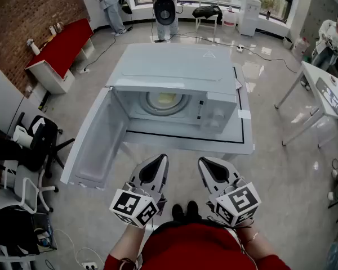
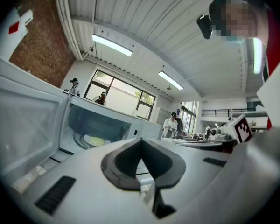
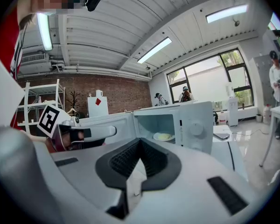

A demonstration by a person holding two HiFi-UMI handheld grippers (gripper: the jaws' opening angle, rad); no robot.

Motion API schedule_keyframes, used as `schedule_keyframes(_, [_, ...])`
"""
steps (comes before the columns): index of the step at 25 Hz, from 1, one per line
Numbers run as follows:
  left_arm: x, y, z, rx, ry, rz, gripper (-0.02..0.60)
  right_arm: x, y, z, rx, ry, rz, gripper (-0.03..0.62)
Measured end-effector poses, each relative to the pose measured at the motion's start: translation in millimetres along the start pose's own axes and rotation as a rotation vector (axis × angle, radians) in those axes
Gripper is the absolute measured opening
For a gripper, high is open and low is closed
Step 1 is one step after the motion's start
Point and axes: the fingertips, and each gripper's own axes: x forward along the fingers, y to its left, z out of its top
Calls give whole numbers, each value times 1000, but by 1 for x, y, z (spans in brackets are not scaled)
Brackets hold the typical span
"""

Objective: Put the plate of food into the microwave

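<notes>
The white microwave [image 1: 174,66] stands on a white table [image 1: 245,134], its door [image 1: 98,139] swung wide open to the left. Inside on the turntable rests the plate of yellowish food [image 1: 164,100], which also shows in the left gripper view [image 2: 95,140] and the right gripper view [image 3: 163,136]. My left gripper [image 1: 158,161] and right gripper [image 1: 205,163] hover side by side close to my body, short of the table's near edge. Both are shut with nothing in them, as the closed tips [image 2: 141,141] [image 3: 140,141] show.
A red-topped cabinet [image 1: 62,46] and office chairs [image 1: 36,145] stand at the left. Another white table [image 1: 327,91] is at the right. People [image 1: 110,1] stand by the far windows. Cables lie on the floor behind the microwave table.
</notes>
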Motion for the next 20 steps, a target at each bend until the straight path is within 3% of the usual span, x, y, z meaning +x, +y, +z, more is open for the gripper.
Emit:
schedule_keyframes(4, [-12, -18, -4, 108, -4, 34, 8, -14, -3, 1, 7, -29, -16, 12])
schedule_keyframes(20, [-32, -13, -14, 135, 21, 150, 8, -16, 11, -8, -17, -24, 19, 11])
